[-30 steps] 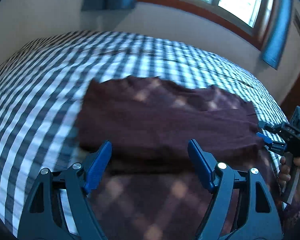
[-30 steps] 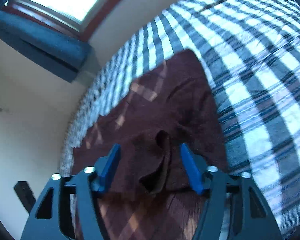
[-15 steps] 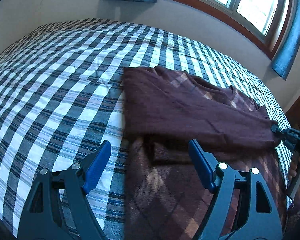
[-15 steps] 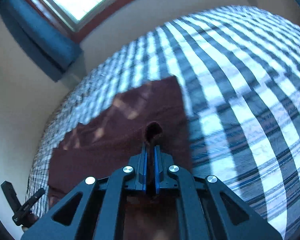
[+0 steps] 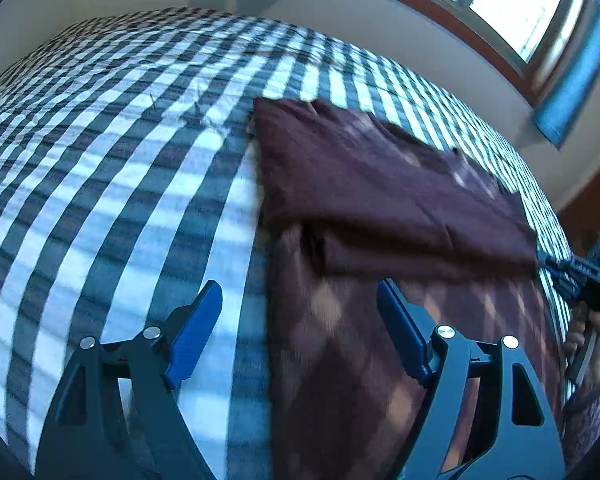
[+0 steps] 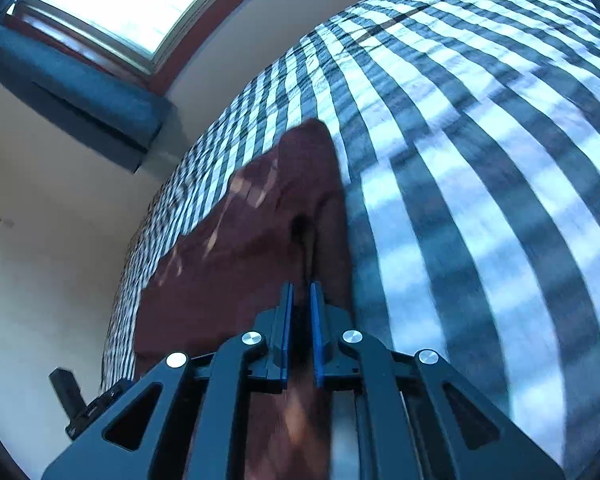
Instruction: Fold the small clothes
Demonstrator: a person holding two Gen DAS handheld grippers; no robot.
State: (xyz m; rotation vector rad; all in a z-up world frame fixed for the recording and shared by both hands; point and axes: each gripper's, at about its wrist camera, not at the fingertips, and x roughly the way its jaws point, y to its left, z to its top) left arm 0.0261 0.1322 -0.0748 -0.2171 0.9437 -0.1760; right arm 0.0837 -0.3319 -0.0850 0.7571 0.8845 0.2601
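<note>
Your right gripper (image 6: 300, 332) is clamped on the edge of the sweater (image 6: 260, 232): its blue pads are nearly together with a dark ridge of maroon cloth pinched between them, and the fabric runs straight ahead of the fingers toward the far corner. Your left gripper (image 5: 300, 332) is spread wide and holds nothing; it hangs over the near part of the sweater (image 5: 380, 184), with its left finger above the bedspread (image 5: 120, 168) and its right finger above the cloth.

Ahead of the left gripper, one plain maroon layer lies folded across the argyle body, its lower edge sagging just beyond the fingertips, and the argyle panel stays uncovered under and behind that gripper. At the far right of the left view you can see the right gripper (image 5: 572, 276) at the end of that folded layer, where it meets the sweater's edge.

So I judge the job to be somewhere in the middle: a first fold is down, fairly flat, with a small pucker near its left end. What is left, as far as the views show, is to finish laying the held edge, let it go, and then bring the exposed argyle part over to make a compact bundle. The views are blurred, so I cannot tell whether the sleeves are already tucked in.
</note>
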